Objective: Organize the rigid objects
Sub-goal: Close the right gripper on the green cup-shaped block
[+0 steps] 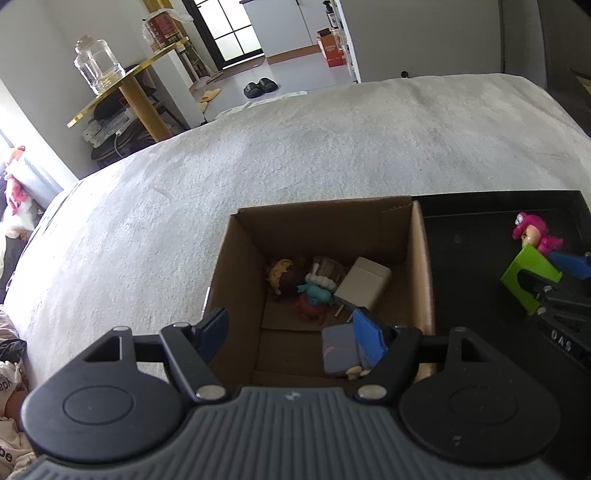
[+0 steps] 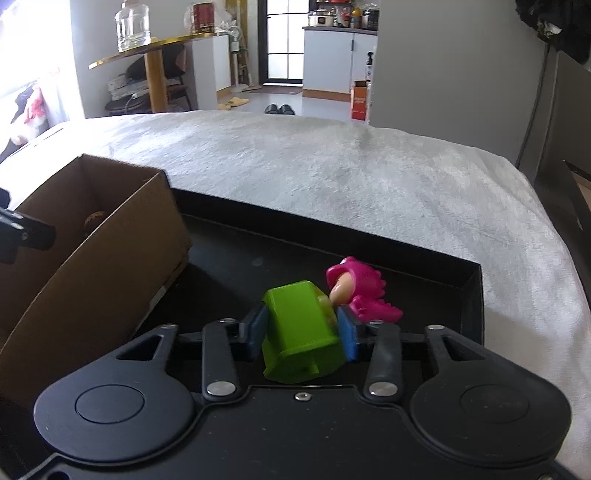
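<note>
My left gripper (image 1: 291, 332) hangs open over the near side of a cardboard box (image 1: 421, 266). Inside the box lie a brown-haired figure (image 1: 281, 275), a teal and red figure (image 1: 314, 299), a white block (image 1: 364, 282) and a lavender piece (image 1: 338, 350). The lavender piece sits right by the left gripper's right pad; only that pad is near it. My right gripper (image 2: 301, 332) is shut on a green block (image 2: 299, 332) low over the black tray (image 2: 476, 295). A pink figure (image 2: 360, 291) lies just behind the block, also seen as the pink figure (image 1: 532, 230) in the left wrist view.
The box (image 2: 96, 236) stands against the tray's left side on a pale grey blanket (image 2: 332, 166). Beyond the bed are a gold-edged table (image 2: 155, 44) with a glass jar (image 2: 131, 26), slippers on the floor and an orange carton (image 2: 360, 99).
</note>
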Demonstrator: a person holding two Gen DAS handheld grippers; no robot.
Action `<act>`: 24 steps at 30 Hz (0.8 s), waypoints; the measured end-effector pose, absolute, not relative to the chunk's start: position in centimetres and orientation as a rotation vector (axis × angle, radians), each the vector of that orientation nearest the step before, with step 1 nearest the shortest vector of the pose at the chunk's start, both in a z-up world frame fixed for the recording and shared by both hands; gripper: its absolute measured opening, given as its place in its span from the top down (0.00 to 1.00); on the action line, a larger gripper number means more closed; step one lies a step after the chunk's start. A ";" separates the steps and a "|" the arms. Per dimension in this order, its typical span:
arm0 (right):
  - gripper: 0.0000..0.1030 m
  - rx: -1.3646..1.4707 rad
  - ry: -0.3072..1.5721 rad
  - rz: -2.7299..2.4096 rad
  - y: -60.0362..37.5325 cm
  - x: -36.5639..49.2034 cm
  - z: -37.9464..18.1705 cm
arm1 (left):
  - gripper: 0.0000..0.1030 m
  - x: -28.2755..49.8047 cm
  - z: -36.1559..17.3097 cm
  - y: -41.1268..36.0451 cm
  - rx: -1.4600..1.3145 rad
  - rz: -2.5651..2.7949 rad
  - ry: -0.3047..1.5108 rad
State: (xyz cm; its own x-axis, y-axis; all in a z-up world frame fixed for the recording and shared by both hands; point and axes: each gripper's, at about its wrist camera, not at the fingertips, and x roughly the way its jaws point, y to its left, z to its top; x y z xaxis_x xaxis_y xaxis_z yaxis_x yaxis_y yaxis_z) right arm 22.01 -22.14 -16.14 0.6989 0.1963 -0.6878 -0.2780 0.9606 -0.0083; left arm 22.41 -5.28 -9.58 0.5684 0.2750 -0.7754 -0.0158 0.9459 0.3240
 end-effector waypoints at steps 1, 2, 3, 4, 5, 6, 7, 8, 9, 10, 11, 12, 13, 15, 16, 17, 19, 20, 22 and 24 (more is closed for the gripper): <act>0.61 -0.119 0.754 0.269 -22.1 21.8 -16.2 | 0.29 22.3 -9.5 -5.4 0.300 0.172 0.953; 0.62 -0.123 0.756 0.274 -22.1 21.6 -16.2 | 0.29 22.1 -9.4 -5.5 0.303 0.169 0.952; 0.62 -0.126 0.757 0.278 -22.1 21.4 -16.2 | 0.29 22.0 -9.3 -5.5 0.304 0.166 0.951; 0.62 -0.126 0.761 0.279 -22.0 21.3 -16.1 | 0.29 21.8 -9.2 -5.6 0.304 0.164 0.948; 0.62 -0.125 0.765 0.279 -22.1 21.1 -16.1 | 0.29 21.7 -9.1 -5.7 0.304 0.163 0.946; 0.62 -0.124 0.770 0.280 -22.1 21.0 -16.0 | 0.29 21.6 -9.0 -5.7 0.304 0.163 0.944; 0.62 -0.123 0.774 0.280 -22.1 20.8 -16.0 | 0.29 21.4 -8.9 -5.7 0.303 0.162 0.943; 0.62 -0.123 0.778 0.279 -22.1 20.6 -16.0 | 0.29 21.2 -8.8 -5.7 0.301 0.161 0.941; 0.62 -0.123 0.782 0.276 -22.0 20.6 -15.9 | 0.29 21.1 -8.7 -5.6 0.301 0.160 0.940; 0.62 -0.123 0.786 0.273 -22.0 20.5 -15.9 | 0.29 20.9 -8.6 -5.7 0.301 0.158 0.939; 0.62 -0.124 0.791 0.271 -21.9 20.2 -15.9 | 0.29 20.7 -8.6 -5.7 0.301 0.156 0.938; 0.62 -0.125 0.794 0.269 -21.9 20.1 -15.8 | 0.29 20.6 -8.5 -5.7 0.302 0.155 0.937; 0.62 -0.130 0.797 0.268 -21.8 19.9 -15.8 | 0.29 20.4 -8.4 -5.6 0.302 0.155 0.936; 0.61 -0.155 0.795 0.267 -21.5 19.5 -15.8 | 0.29 20.3 -8.3 -5.5 0.299 0.159 0.934; 0.61 -0.181 0.791 0.264 -21.2 19.3 -15.8 | 0.29 20.3 -8.3 -5.5 0.298 0.160 0.932; 0.61 -0.213 0.785 0.261 -20.8 19.1 -15.9 | 0.29 20.2 -8.2 -5.4 0.297 0.161 0.930; 0.56 -0.266 0.768 0.257 -20.1 18.6 -15.9 | 0.29 20.1 -8.2 -5.2 0.297 0.161 0.926; 0.53 -0.294 0.762 0.261 -19.7 18.4 -16.0 | 0.29 20.0 -8.2 -5.1 0.297 0.162 0.926; 0.52 -0.317 0.761 0.265 -19.4 18.3 -16.1 | 0.29 20.0 -8.3 -5.0 0.294 0.164 0.930; 0.51 -0.329 0.763 0.263 -19.2 18.4 -16.3 | 0.29 20.1 -8.4 -4.8 0.291 0.165 0.934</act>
State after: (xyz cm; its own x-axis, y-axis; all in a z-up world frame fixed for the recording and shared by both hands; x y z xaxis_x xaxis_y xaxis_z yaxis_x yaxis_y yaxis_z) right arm 18.42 -19.19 -16.30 0.6942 0.1132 -0.7108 -0.3490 0.9166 -0.1949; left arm 20.11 -4.84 -8.42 0.5858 0.2639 -0.7663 -0.0139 0.9486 0.3161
